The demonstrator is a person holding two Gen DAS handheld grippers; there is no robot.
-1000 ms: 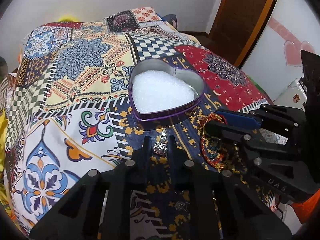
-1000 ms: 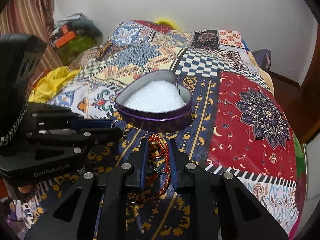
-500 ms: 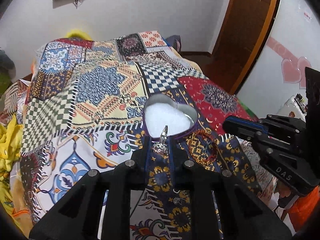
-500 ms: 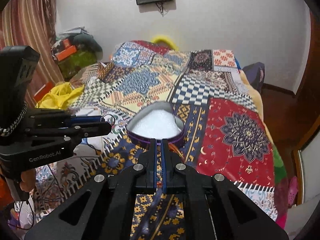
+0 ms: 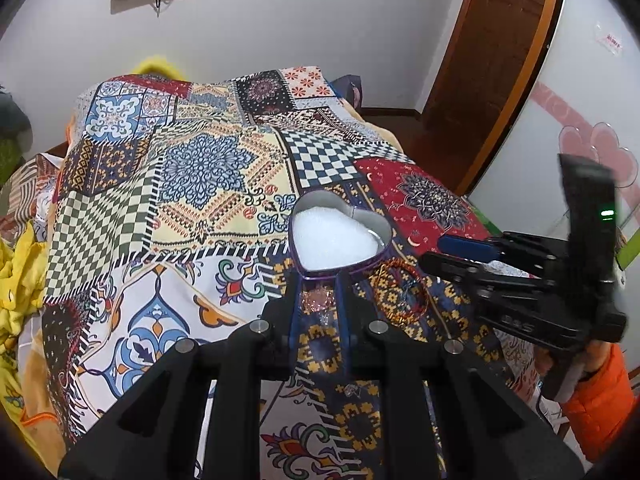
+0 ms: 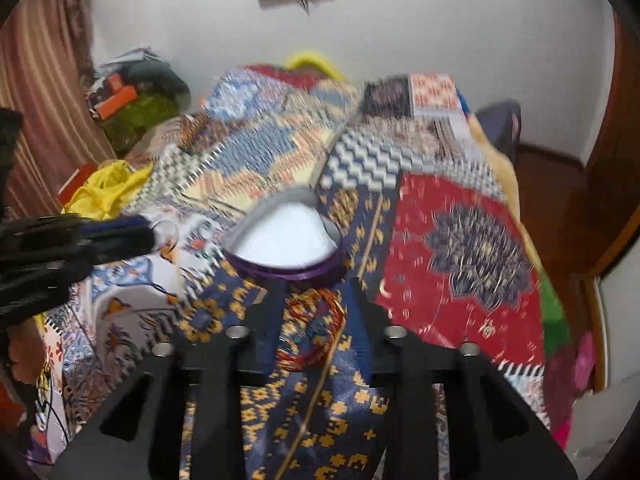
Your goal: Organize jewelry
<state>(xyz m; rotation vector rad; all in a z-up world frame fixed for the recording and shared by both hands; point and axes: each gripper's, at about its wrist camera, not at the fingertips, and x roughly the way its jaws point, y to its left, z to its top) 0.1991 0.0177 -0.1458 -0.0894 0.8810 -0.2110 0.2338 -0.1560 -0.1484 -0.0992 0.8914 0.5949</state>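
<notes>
A purple heart-shaped tin (image 5: 338, 240) with white foam inside sits on the patchwork bed cover; it also shows in the right wrist view (image 6: 286, 246). A red and gold thread bracelet (image 5: 402, 294) lies on the cover just right of the tin's near side, and lies between the right fingers in the blurred right wrist view (image 6: 314, 330). My left gripper (image 5: 318, 300) is open above the cover in front of the tin; a small blurred silver and pink piece (image 5: 318, 300) shows between its fingers. My right gripper (image 6: 320, 312) is open above the bracelet.
The patchwork cover (image 5: 208, 184) spans the bed. A yellow cloth (image 6: 106, 190) and a cluttered shelf (image 6: 132, 100) are at the left. A wooden door (image 5: 504, 52) stands at the right. A thin black cord (image 5: 276, 396) lies on the cover below my left gripper.
Both grippers rose away from the bed and have opened. The left no longer pinches the silver earring. The right let go of the bracelet, which lies on the cover.
</notes>
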